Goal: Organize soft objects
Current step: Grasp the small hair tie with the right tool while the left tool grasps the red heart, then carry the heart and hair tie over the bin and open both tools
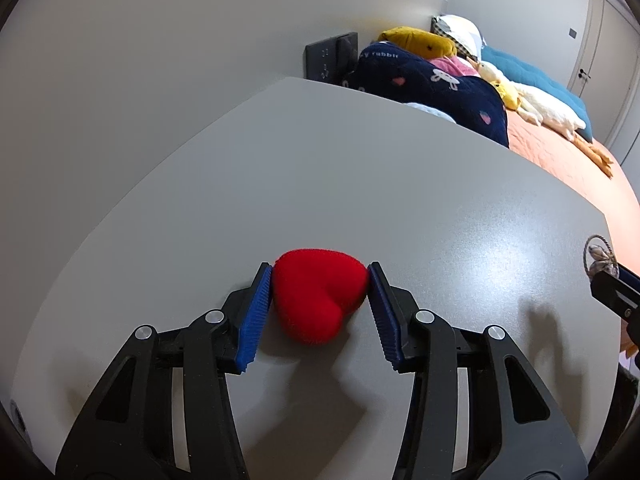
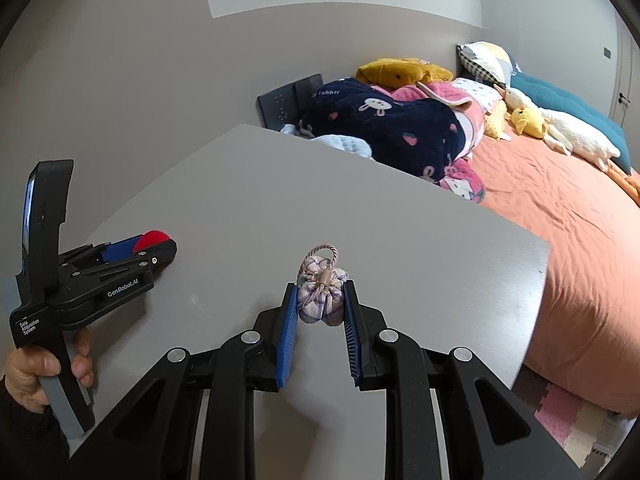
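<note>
Looking along the left gripper (image 1: 320, 280), I see its two blue ribbed pads (image 1: 256, 316) pressed against either side of a red plush heart (image 1: 320, 300), which lies on the grey table (image 1: 360, 184). The jaws stand at a middling width, clamped on the heart, whose lobes point back toward the camera. At the far right edge of this view the tip of the right gripper (image 1: 614, 286) pokes in, with a small checked pouch (image 1: 600, 262) and its cord loop at its end. Beyond the table's far edge lies a bed with an orange sheet (image 1: 580, 160), piled with a navy rabbit-print blanket (image 1: 432, 84), a mustard plush (image 1: 420, 42), a teal cushion (image 1: 528, 76) and a long white goose toy (image 1: 540, 104).

From the right gripper's (image 2: 321, 300) own view, its jaws are set narrow, the blue pads squeezing the pale checked drawstring pouch (image 2: 322, 300) between them, cord loop uppermost. Whether the pouch rests on the table (image 2: 400, 232) or is just above it I cannot tell. Over to the left, well apart from the pouch, a hand (image 2: 40, 364) grips the handle of the left gripper (image 2: 154, 242), and the red heart (image 2: 154, 237) shows at its tips, low against the tabletop. The bed (image 2: 560, 220) and its heap of soft things fill the right side behind.
</note>
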Demonstrator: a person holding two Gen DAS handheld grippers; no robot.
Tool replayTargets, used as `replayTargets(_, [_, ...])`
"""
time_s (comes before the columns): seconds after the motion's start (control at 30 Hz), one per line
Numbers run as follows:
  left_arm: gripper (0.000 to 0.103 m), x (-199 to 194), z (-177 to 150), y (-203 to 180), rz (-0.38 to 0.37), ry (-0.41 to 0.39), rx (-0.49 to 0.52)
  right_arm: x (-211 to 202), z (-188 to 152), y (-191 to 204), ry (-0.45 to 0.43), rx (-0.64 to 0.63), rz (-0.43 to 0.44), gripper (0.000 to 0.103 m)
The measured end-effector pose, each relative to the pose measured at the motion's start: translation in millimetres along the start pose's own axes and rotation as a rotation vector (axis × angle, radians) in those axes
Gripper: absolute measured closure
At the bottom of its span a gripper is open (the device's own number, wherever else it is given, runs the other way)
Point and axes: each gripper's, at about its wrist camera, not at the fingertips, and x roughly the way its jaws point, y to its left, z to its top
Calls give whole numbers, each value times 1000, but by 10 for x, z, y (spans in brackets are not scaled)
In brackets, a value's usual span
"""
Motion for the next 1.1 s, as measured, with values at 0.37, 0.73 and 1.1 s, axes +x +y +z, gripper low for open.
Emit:
replayTargets(0.37, [56,-478,-205,-206,-33,-39,29,-367,-160,-63,-17,14,-7,79])
replayTargets(0.73, [56,-949,-535,-414,-64,-53,55,-817,-461,-32,-25,18,4,79])
replayTargets(1.1, [56,-1323,-830,-575,-85,-71,63,-1302,-821,-10,-46,23,-1,79])
